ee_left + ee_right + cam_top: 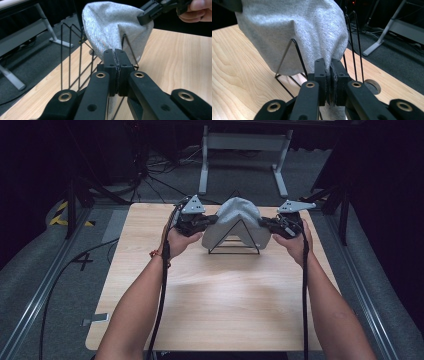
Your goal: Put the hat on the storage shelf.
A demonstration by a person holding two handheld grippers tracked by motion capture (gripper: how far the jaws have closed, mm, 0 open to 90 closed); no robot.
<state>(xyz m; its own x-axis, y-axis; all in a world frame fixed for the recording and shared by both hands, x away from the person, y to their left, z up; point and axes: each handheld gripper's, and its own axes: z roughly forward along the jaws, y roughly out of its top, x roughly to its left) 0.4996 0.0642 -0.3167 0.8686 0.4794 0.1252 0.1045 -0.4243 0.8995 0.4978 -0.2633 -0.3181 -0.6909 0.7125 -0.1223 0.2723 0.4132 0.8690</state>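
Observation:
A grey cloth [235, 214] is draped over a black wire rack [235, 245] with a triangular outline, at the far middle of the wooden table [210, 300]. My left gripper [212, 220] is shut on the cloth's left edge. In the left gripper view its jaws [115, 53] pinch a fold of the cloth [110, 25], and the rack's wires [70, 50] stand just behind. My right gripper [263, 221] is shut on the cloth's right edge. In the right gripper view [329, 62] cloth [299, 30] is squeezed between the pads, beside a rack wire [297, 52].
A round hole [372, 86] is cut in the tabletop near the rack. Beyond the table's far edge stand a grey metal frame [245, 142] and loose cables [150, 175] on dark floor. The near half of the table holds my two forearms.

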